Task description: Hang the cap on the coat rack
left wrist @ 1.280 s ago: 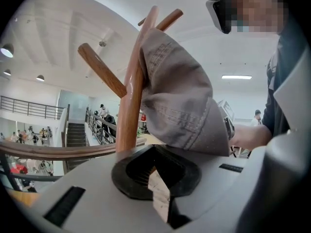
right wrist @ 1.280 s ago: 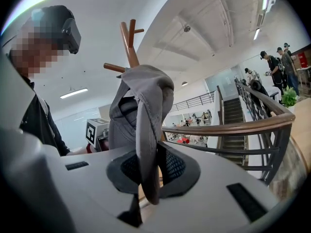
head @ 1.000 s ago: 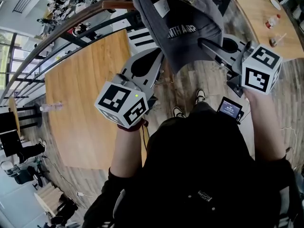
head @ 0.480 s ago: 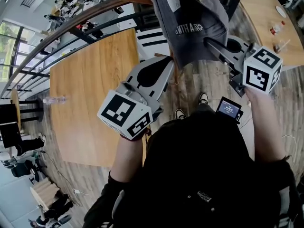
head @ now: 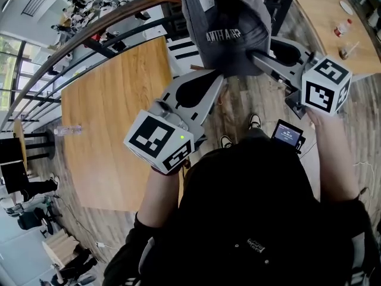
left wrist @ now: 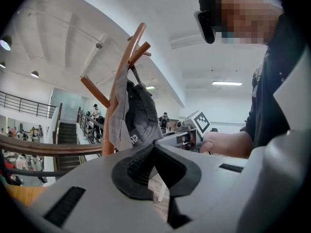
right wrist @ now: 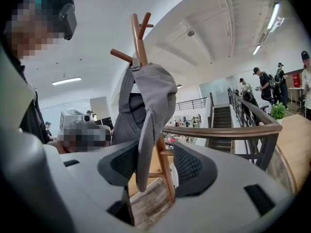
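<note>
The grey cap [head: 229, 28] hangs on a peg of the wooden coat rack [right wrist: 140, 47]; its brim points down. My right gripper [right wrist: 153, 166] is at the brim and its jaws are opening: the brim hangs between the pads, with a clear gap on the right side. In the head view the right gripper [head: 253, 55] reaches the cap's lower right edge. My left gripper [left wrist: 155, 147] is shut with nothing in it. It points at the cap [left wrist: 141, 115] and the rack pole [left wrist: 116, 96] from below, and in the head view the left gripper [head: 220, 76] sits just under the cap.
A wooden table [head: 113, 118] with a plastic bottle [head: 66, 130] stands at the left. Another table [head: 333, 46] at the upper right carries a bottle [head: 339, 27]. A curved railing [head: 89, 31] runs behind the rack. A small screen [head: 287, 137] hangs at the person's waist.
The right jaws have come apart from the cap's brim. The cap now hangs a little higher and straighter on the rack. The left gripper has moved up and right, closer under the cap.
</note>
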Tool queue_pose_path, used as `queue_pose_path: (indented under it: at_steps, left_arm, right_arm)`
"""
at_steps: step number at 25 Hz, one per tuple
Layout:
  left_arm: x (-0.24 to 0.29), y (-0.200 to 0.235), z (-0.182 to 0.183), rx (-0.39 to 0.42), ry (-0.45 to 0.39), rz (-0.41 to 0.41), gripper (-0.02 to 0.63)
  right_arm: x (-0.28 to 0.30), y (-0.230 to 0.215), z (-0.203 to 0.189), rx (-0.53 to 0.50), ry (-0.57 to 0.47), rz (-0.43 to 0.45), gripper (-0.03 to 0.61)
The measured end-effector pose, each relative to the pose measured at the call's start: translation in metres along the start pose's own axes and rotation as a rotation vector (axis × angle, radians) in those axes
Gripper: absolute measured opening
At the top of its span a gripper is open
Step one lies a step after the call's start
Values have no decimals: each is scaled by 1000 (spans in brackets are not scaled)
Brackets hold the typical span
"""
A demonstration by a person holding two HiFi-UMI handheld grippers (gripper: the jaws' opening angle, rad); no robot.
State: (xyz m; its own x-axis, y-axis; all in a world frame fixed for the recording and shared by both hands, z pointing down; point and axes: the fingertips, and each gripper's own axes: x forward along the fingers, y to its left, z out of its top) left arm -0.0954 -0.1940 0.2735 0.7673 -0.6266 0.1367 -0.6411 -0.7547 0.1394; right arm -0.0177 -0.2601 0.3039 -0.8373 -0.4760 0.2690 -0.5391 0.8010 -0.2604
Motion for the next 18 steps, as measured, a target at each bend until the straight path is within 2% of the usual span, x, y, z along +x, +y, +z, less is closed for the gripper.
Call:
queue_pose_path:
  at_steps: [5, 18]
  left_arm:
    - [1, 6, 1, 3, 8, -13, 6]
    - [13, 1, -28, 3, 44, -38, 6]
  right_arm:
    - [-3, 1, -4, 0, 15, -5, 212]
    - [-31, -16, -66, 53, 113, -97, 219]
